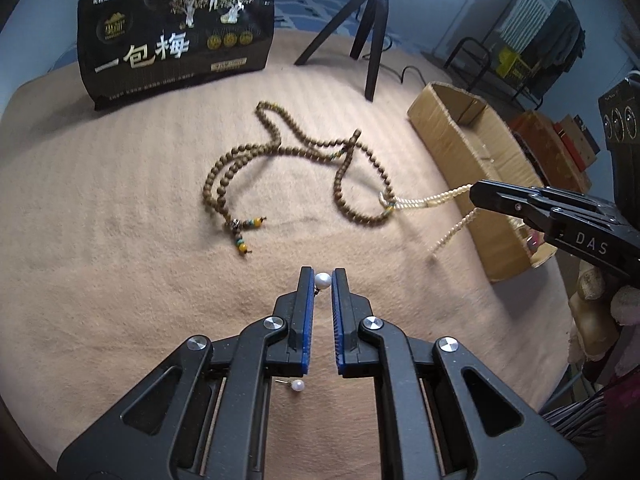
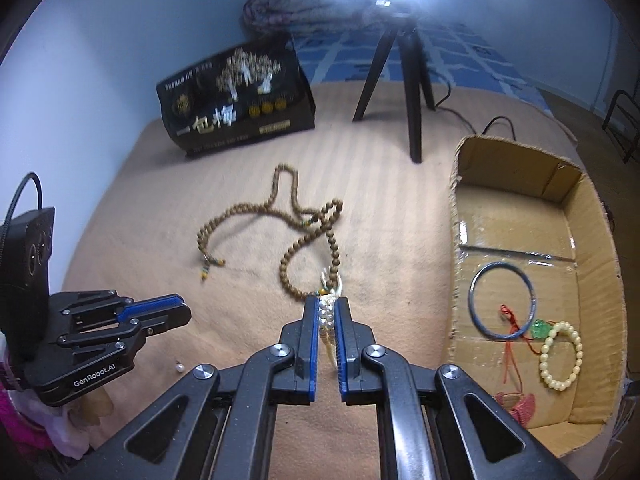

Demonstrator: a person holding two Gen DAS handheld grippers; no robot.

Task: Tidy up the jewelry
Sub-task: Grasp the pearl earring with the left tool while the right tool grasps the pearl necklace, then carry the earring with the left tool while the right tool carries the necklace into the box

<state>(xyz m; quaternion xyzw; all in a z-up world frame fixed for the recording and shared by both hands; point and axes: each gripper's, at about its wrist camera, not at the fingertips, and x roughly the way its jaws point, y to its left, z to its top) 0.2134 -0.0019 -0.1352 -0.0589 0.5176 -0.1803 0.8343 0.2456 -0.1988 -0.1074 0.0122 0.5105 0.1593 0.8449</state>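
Observation:
My left gripper point(image 1: 323, 280) is shut on a pearl earring point(image 1: 322, 281), held just above the tan blanket. A second pearl earring point(image 1: 297, 385) lies on the blanket under the gripper. My right gripper point(image 2: 325, 312) is shut on a cream pearl necklace point(image 2: 326, 314), whose strand point(image 1: 436, 198) is hooked into the long brown wooden bead necklace point(image 1: 288, 148) spread on the blanket. The cardboard box point(image 2: 516, 160) at the right holds a blue bangle point(image 2: 502, 300), a cream bead bracelet point(image 2: 560, 356) and a red-corded green pendant point(image 2: 540, 330).
A black snack bag point(image 1: 176, 36) stands at the back left. A black tripod point(image 1: 370, 32) with a cable stands at the back. The box point(image 1: 476, 176) lies along the blanket's right edge. Furniture and clutter sit beyond the box.

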